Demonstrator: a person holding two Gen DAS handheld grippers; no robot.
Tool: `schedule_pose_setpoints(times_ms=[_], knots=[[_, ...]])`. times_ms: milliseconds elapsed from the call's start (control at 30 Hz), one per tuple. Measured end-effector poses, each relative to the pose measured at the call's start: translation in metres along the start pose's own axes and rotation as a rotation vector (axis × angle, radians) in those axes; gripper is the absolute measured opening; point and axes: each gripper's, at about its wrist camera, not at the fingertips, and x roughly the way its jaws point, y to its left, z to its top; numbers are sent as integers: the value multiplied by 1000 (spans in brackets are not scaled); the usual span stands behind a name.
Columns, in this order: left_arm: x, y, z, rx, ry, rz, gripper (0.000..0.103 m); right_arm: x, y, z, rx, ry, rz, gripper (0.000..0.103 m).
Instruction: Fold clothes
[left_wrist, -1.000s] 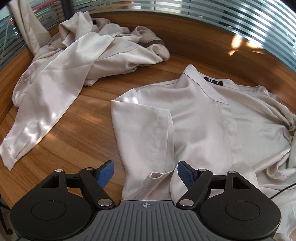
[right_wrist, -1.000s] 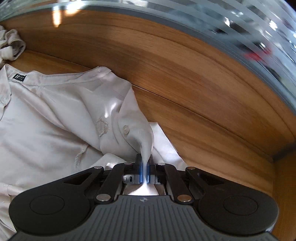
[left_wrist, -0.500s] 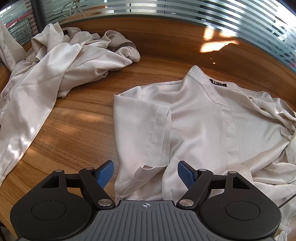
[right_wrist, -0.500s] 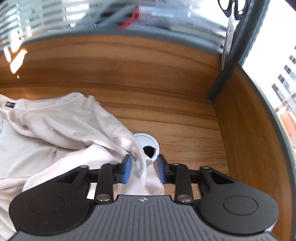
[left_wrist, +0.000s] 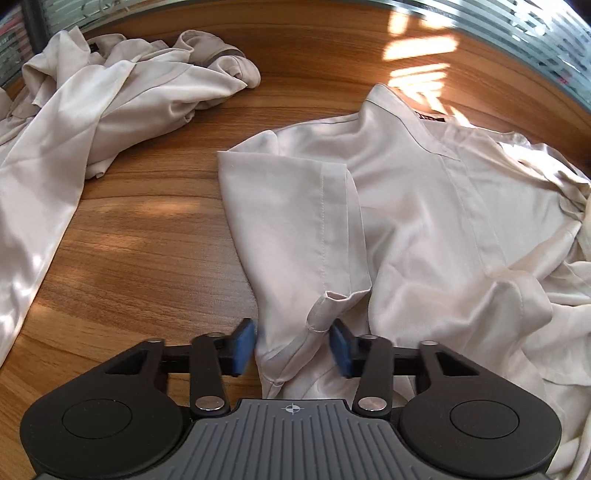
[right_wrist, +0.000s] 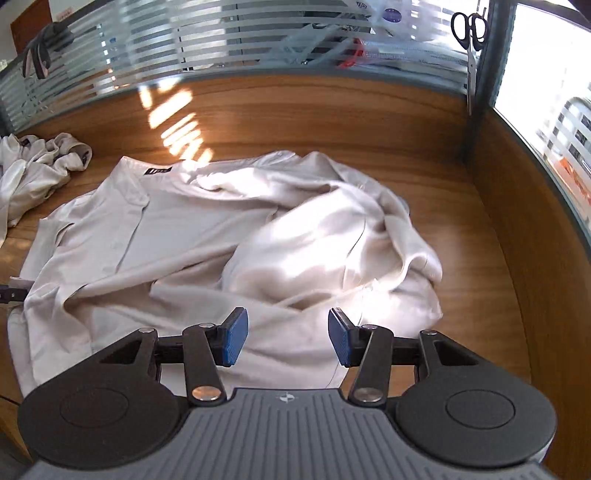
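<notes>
The shirt (left_wrist: 424, 206) sleeve (left_wrist: 295, 236) lies between the wide-open left gripper (left_wrist: 291, 345), nearer than the open, empty right gripper (right_wrist: 284, 338).

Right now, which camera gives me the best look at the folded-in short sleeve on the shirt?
The left wrist view: the sleeve lies straight ahead, its cuff between the open left gripper pads. The right wrist view shows only a sliver of that sleeve at the shirt's far left.

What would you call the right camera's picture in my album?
Open right gripper above a rumpled cream shirt on a wooden desk.
</notes>
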Motion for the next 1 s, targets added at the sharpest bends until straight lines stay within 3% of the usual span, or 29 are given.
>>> schedule_pose_setpoints(times_ms=[33,67,200,333,467,800,867,900,1000], knots=[[-1,4,0,9,-6,-28,10,-7,9,-12,18,6,-6,55],[-4,8,1,13,-27,-53,6,-13,17,-25,38,12,-14,55],[-13,26,9,66,-95,-89,5,-36,55,-77,120,18,-27,55],[-11,47,22,113,-93,-144,4,-53,101,-126,182,21,7,55],[-12,59,29,150,-96,-211,4,-63,159,-170,154,33,55,55],[-18,52,35,257,-135,-265,4,-49,211,-218,303,63,-20,54],[-22,51,36,266,-151,-261,4,-46,220,-227,336,69,-38,37],[-24,52,37,268,-158,-255,4,-44,224,-231,352,72,-47,9],[-30,56,40,256,-177,-254,4,-50,231,-227,332,70,-28,4]])
